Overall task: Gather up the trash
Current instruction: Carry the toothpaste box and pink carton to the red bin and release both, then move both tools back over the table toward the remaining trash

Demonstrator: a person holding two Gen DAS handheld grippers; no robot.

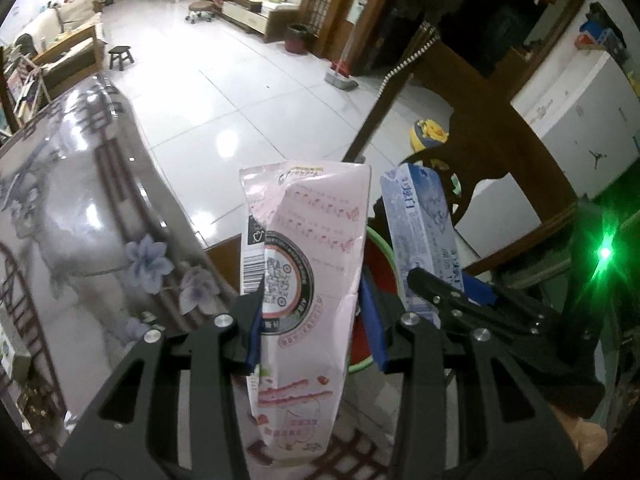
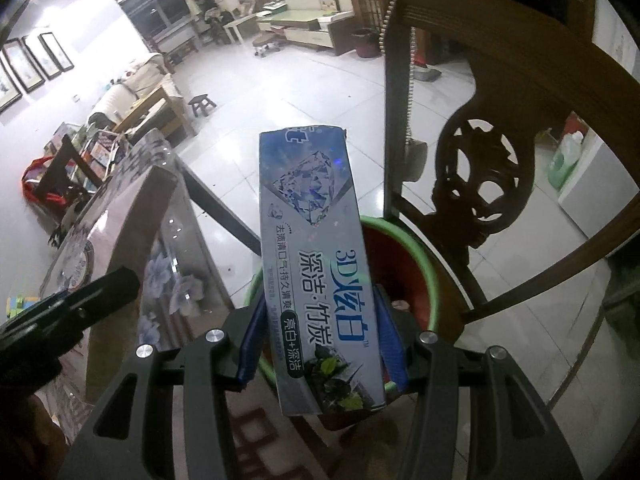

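Observation:
My left gripper [image 1: 314, 320] is shut on a pink snack wrapper [image 1: 308, 264], its blue pads pressing both sides while the wrapper stands up between them. To its right, my right gripper [image 1: 452, 292] grips a blue-silver toothpaste box [image 1: 420, 220]. In the right wrist view the right gripper [image 2: 320, 340] is shut on that toothpaste box [image 2: 320, 264], which points away from the camera. A red bin with a green rim [image 2: 424, 256] sits just beyond and below both items, its green rim [image 1: 384, 248] partly hidden by them. The left gripper [image 2: 100, 292] shows as a black shape at the left edge.
A glossy flower-patterned table [image 1: 80, 220] fills the left side, with its edge [image 2: 132, 232] close to the bin. A carved wooden chair [image 2: 480, 184] stands right behind the bin. White tiled floor [image 1: 240, 92] stretches beyond, with a small dark stool [image 1: 120, 56] and sofas far off.

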